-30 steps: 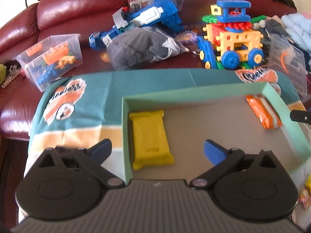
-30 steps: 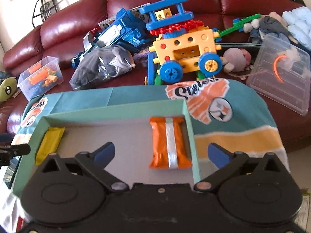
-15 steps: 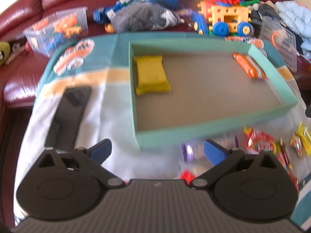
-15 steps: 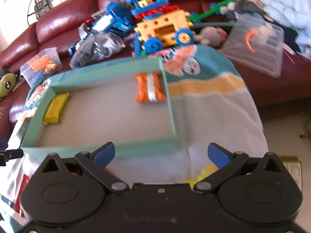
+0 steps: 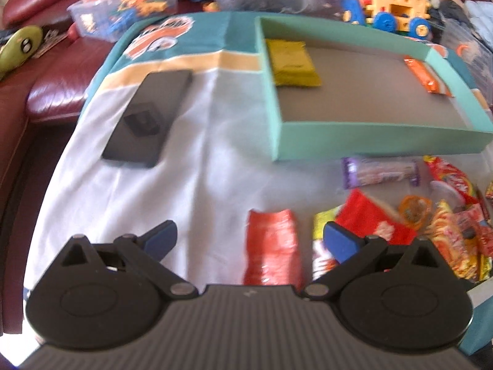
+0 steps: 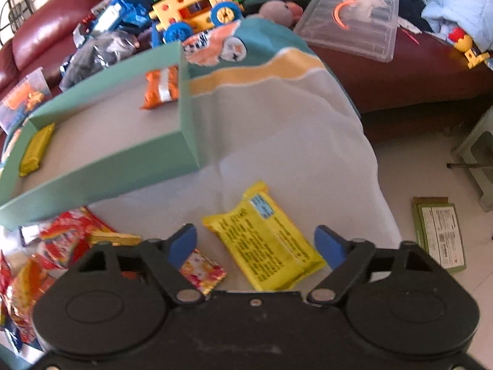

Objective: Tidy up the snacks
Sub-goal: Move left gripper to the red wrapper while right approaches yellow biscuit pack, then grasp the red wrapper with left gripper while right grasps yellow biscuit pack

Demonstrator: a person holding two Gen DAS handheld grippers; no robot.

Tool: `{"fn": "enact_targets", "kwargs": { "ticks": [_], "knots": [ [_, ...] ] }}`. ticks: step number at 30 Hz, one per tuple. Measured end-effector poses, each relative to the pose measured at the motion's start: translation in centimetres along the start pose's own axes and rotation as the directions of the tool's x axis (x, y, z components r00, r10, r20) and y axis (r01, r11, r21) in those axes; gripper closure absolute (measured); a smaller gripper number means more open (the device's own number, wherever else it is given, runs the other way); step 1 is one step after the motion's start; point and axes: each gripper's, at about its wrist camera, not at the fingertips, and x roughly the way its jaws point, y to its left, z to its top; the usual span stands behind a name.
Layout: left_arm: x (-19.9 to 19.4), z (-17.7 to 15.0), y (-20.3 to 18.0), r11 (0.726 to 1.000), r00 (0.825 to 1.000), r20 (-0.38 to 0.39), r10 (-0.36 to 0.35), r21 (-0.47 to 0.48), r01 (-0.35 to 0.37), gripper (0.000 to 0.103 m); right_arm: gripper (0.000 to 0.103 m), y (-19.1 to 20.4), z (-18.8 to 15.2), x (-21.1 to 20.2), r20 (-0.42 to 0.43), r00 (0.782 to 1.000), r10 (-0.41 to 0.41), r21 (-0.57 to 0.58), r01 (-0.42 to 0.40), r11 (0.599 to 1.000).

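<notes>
**A:** What are you on now?

**B:** Picking the next snacks, I'd say. My left gripper [image 5: 248, 239] has its fingers spread apart and holds nothing; a red-orange packet [image 5: 272, 246] lies on the cloth right between them. My right gripper [image 6: 255, 245] is spread the same way, empty, with a yellow packet [image 6: 265, 240] lying slantwise between its fingers.

**A:** So what does the next move call for?

**B:** Probably lowering each gripper, squaring the right one to that slanted packet, and pinching across the narrow side. The wrappers look thin and flat against the cloth, so they may slip.

**A:** And beyond that?

**B:** The loose snack pile [image 5: 443, 215], then the green box [image 5: 382, 138]. Inside, a yellow bar [image 5: 291, 64] sits at its left end and an orange packet [image 5: 426, 75] at its right end, well apart.

**A:** Do the two views differ?

**B:** The left one shows a black phone [image 5: 149, 117] on the cloth beside the box. Only the right one shows the yellow packet and, farther off, a clear lid [image 6: 351, 27] on the sofa.
</notes>
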Motion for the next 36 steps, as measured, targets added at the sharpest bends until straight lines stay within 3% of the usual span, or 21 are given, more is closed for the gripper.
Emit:
{"fn": "enact_targets", "kwargs": {
  "ticks": [5,15,17,21,24,27,30,32,33,34,36],
  "knots": [
    [0.3,-0.6,1.3,1.0,1.0,-0.024,0.018,-0.018,-0.019,0.0,0.056,0.9,-1.8,0.3,-0.029,0.999,-0.035,-0.07,0.033,0.997],
    [0.6,-2.7,1.0,1.0,0.998,-0.059,-0.012,0.026,0.014,0.001,0.056,6.1,-4.8,-2.1,-0.029,0.999,0.02,-0.142,-0.024,0.99],
    [0.9,-3.1,0.6,0.999,0.998,-0.063,-0.017,0.035,0.02,0.005,0.056,6.8,-5.0,-2.4,-0.036,0.999,0.025,-0.15,-0.03,0.988],
    [1.2,-3.6,-0.5,0.997,0.996,-0.076,-0.044,0.059,0.049,0.027,0.056,7.2,-5.5,-3.1,-0.048,0.998,0.03,-0.16,-0.037,0.986],
    [0.6,-3.6,-1.7,0.991,0.995,-0.059,-0.081,0.106,0.087,0.06,0.056,7.4,-5.4,-3.1,-0.051,0.998,0.03,-0.167,-0.038,0.985],
    [0.6,-3.4,-2.2,0.989,0.995,-0.063,-0.071,0.122,0.079,0.062,0.056,7.2,-5.2,-2.9,-0.05,0.998,0.026,-0.164,-0.034,0.986],
    [0.9,-3.4,-2.0,0.992,0.996,-0.073,-0.058,0.111,0.066,0.049,0.054,6.9,-4.5,-2.3,-0.05,0.998,0.032,-0.151,-0.039,0.988],
    [0.9,-3.5,-1.7,0.993,0.996,-0.066,-0.058,0.102,0.065,0.047,0.053,6.7,-4.2,-2.0,-0.041,0.999,0.03,-0.144,-0.036,0.989],
    [0.8,-3.6,-1.7,0.992,0.996,-0.06,-0.063,0.102,0.069,0.054,0.054,6.8,-4.2,-1.7,-0.034,0.999,0.027,-0.147,-0.032,0.989],
    [0.7,-3.6,-1.7,0.992,0.996,-0.05,-0.076,0.099,0.08,0.069,0.056,6.9,-4.2,-1.7,-0.026,0.999,0.022,-0.155,-0.026,0.988],
    [0.4,-3.5,-1.5,0.993,0.997,-0.045,-0.067,0.093,0.07,0.073,0.056,7.2,-4.4,-1.7,-0.021,1.0,0.017,-0.183,-0.02,0.983]
  ]
}}
